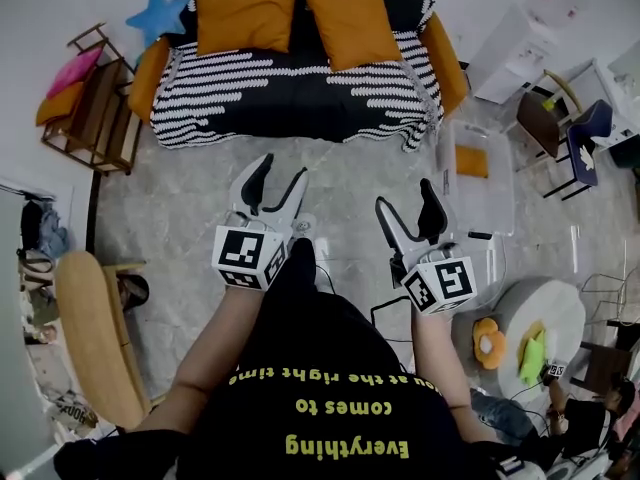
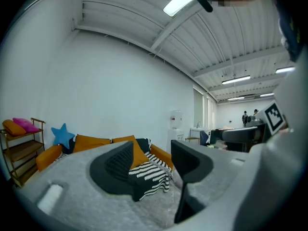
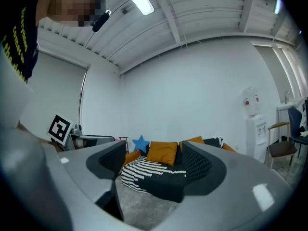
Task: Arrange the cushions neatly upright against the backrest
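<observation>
Right now 2 orange cushions (image 1: 245, 18) stand against the sofa (image 1: 290, 93) backrest, while left gripper (image 1: 280, 175) and right gripper (image 1: 408, 201) jaws are spread, holding nothing.

A black-and-white striped sofa (image 1: 290, 88) stands at top centre on a grey marbled floor (image 1: 190, 208), against a white wall (image 2: 120, 76). A wooden shelf (image 1: 100, 118) sits upper left, a wooden chair (image 1: 95, 338) lower left, a round white table (image 1: 550, 313) lower right. A strip light (image 2: 180, 1) hangs from the ribbed ceiling (image 3: 202, 13).
</observation>
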Tool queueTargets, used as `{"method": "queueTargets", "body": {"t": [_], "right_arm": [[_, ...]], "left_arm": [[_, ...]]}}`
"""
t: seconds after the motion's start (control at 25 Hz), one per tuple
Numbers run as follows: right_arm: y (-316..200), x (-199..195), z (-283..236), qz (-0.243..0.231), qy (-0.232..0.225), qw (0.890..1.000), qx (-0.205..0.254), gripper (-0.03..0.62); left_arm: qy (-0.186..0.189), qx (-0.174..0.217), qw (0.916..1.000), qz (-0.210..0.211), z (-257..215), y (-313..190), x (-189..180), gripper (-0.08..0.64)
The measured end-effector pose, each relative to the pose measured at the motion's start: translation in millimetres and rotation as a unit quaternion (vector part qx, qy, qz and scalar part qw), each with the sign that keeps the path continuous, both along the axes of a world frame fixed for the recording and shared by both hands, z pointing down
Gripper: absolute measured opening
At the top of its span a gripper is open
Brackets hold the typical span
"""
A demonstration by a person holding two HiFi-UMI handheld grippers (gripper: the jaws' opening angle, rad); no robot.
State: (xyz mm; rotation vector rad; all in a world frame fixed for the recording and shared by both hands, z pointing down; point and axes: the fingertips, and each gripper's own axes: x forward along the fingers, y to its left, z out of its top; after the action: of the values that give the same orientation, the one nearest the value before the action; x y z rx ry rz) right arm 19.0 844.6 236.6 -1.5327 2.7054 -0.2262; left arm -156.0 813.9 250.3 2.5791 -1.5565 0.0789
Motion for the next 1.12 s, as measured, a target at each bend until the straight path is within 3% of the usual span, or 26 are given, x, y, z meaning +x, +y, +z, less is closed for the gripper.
{"method": "queueTargets", "body": {"t": [0.2, 0.72, 1.12], "right_arm": [[-54, -3, 10, 0.002, 0.002, 1.0, -0.014, 0.394], [-243, -20, -5, 0.037, -0.007, 0.999, -0.011, 0.397], [-318, -26, -13, 0.065, -0.003, 0.998, -0.006, 0.397]], "left_arm": [[0.006, 0.002, 1.0, 0.0, 2, -57, -5, 0.258], [0.011, 0.005, 0.9998, 0.013, -10, -247, -40, 0.259], [0.016, 0.013, 0.9998, 0.008, -19, -329, -65, 0.259]]}}
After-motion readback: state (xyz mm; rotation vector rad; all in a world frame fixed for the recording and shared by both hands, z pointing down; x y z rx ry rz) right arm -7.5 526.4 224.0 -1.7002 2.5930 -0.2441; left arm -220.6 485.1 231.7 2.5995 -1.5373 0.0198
